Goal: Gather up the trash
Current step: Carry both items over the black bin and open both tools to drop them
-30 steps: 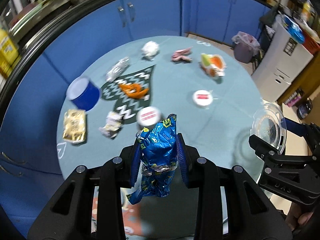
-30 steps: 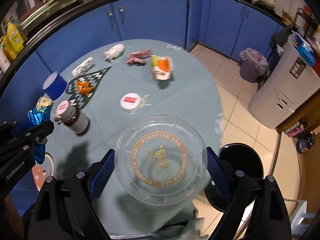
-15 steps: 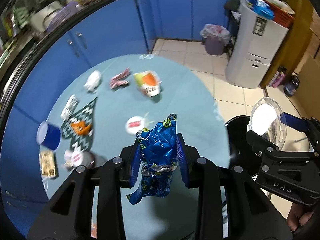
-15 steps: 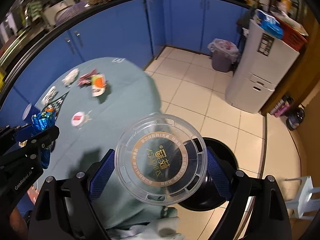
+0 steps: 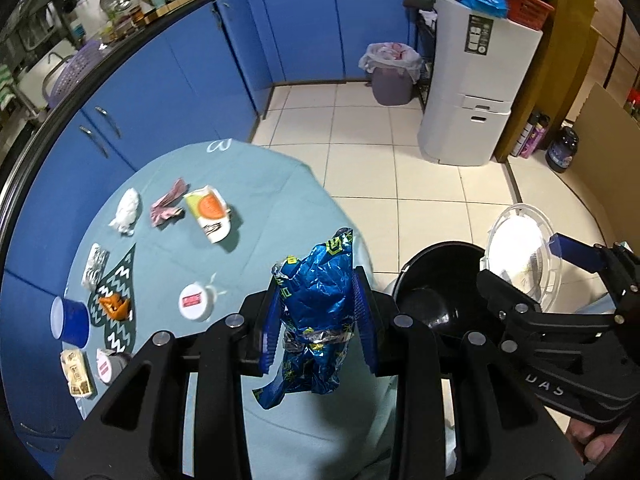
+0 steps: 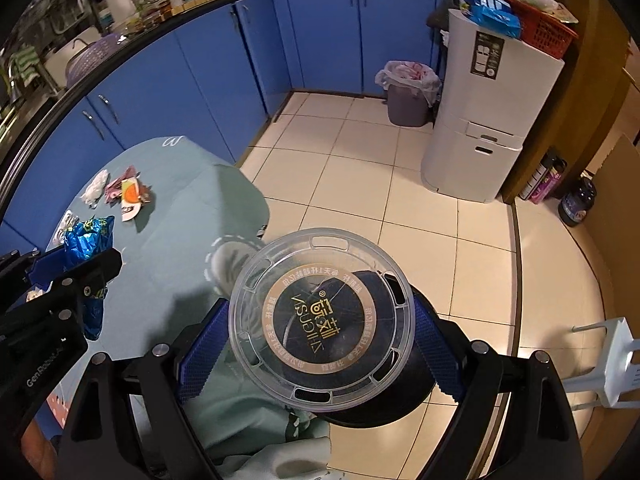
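My left gripper (image 5: 319, 320) is shut on a crumpled blue foil wrapper (image 5: 316, 300), held above the table's right edge; the wrapper also shows in the right wrist view (image 6: 86, 240). My right gripper (image 6: 320, 332) is shut on a clear round plastic lid (image 6: 320, 316) with a gold ring print, held over a black round bin (image 6: 384, 400) on the floor. The bin (image 5: 436, 296) and lid (image 5: 524, 256) show at the right of the left wrist view. More trash lies on the round teal table (image 5: 260, 184): a white wad (image 5: 128, 210), a pink wrapper (image 5: 168, 204), an orange-and-white cup (image 5: 210, 212).
Also on the table are a blue cup (image 5: 70, 322), a white cap (image 5: 196, 302), an orange scrap (image 5: 114, 306), a foil packet (image 5: 95, 264) and a jar (image 5: 108, 364). Blue cabinets (image 5: 200, 80) stand behind. A lined grey bin (image 5: 392, 76) and a white cabinet (image 5: 476, 92) stand across the tiled floor.
Both grippers have swung right, away from the table's middle toward its right edge. The lid now hangs over the black bin. Both grips are unchanged.
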Demonstrator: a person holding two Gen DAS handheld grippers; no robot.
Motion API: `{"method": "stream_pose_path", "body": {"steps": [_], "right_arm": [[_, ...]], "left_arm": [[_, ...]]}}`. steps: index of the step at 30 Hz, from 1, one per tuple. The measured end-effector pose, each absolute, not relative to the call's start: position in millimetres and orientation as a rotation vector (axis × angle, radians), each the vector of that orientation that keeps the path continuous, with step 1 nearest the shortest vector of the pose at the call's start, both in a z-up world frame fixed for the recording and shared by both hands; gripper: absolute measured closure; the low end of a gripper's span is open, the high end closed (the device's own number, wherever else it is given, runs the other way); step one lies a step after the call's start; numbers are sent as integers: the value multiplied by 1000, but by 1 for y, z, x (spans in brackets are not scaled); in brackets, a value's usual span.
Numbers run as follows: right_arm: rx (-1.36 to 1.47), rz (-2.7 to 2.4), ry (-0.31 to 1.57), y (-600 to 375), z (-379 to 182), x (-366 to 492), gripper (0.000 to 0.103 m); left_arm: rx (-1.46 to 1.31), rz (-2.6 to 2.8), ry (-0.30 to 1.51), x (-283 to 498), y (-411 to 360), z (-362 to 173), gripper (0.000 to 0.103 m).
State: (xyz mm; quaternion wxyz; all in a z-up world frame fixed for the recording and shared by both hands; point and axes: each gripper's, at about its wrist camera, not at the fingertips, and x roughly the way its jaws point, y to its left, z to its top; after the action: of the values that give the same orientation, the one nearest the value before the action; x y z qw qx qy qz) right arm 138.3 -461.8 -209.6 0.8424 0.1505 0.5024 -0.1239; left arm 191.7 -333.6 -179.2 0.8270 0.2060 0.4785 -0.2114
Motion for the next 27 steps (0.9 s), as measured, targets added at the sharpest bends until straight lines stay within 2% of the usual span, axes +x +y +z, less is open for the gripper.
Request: {"method": "stream_pose_path", "body": {"steps": [27], "right_arm": [[367, -343, 1035, -495, -217, 129, 12]], "left_arm": [[455, -464, 1028, 189, -358, -185, 69]]}}
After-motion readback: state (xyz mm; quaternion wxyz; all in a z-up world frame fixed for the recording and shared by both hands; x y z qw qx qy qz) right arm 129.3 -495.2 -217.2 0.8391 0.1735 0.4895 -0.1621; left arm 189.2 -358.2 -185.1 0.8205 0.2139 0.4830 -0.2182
